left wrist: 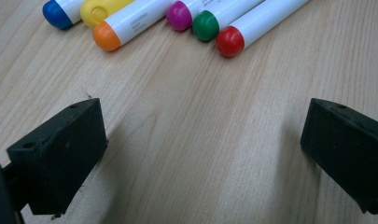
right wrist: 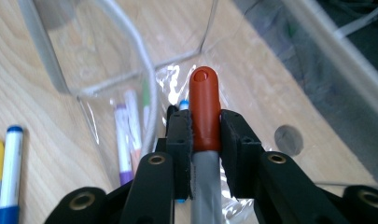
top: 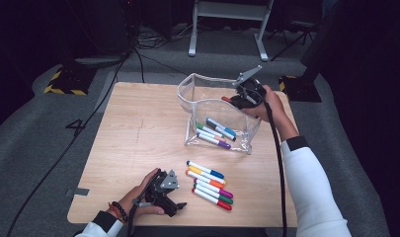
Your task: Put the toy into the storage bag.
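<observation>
The right claw (right wrist: 205, 135) is clamped on a red-capped marker (right wrist: 204, 100), cap pointing forward, and it sits over the right rim of the clear pouch (top: 197, 94) at the far right of the counter (top: 138, 128), probably so the marker can drop straight through the open mouth. Several markers (top: 215, 132) already lie on the pouch floor, which suggests the loose ones are being packed one by one. The pouch stands upright with its top spread wide, which keeps the opening easy to reach. At the near edge, the left claw (left wrist: 200, 154) rests with its jaws spread and nothing between them, just beside the remaining row of markers (top: 210, 185), likely waiting its turn.
</observation>
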Action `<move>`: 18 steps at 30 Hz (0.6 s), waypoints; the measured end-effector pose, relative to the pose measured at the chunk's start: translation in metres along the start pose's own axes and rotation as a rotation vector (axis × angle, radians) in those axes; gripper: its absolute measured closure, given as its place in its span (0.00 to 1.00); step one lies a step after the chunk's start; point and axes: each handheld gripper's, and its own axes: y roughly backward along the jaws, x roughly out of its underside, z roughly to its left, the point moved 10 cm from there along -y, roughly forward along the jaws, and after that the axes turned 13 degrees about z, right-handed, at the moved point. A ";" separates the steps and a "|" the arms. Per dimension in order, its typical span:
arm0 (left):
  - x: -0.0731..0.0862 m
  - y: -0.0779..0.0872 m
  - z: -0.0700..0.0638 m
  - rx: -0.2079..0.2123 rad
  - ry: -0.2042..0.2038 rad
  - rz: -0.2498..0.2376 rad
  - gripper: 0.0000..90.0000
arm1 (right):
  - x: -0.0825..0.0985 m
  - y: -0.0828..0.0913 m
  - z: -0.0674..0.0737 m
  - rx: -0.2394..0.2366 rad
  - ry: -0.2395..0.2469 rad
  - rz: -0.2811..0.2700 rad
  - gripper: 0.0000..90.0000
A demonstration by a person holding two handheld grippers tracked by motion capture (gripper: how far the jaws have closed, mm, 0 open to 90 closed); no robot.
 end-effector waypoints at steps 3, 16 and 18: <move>0.000 0.000 0.000 -0.002 0.002 0.002 0.01 | 0.002 -0.005 0.005 -0.018 0.022 0.048 0.83; 0.000 0.000 0.000 0.001 0.000 0.000 0.01 | 0.006 -0.004 0.009 -0.027 0.001 0.046 0.65; 0.000 0.000 0.000 0.000 0.000 0.000 0.01 | 0.006 0.001 0.006 -0.014 -0.030 0.012 0.60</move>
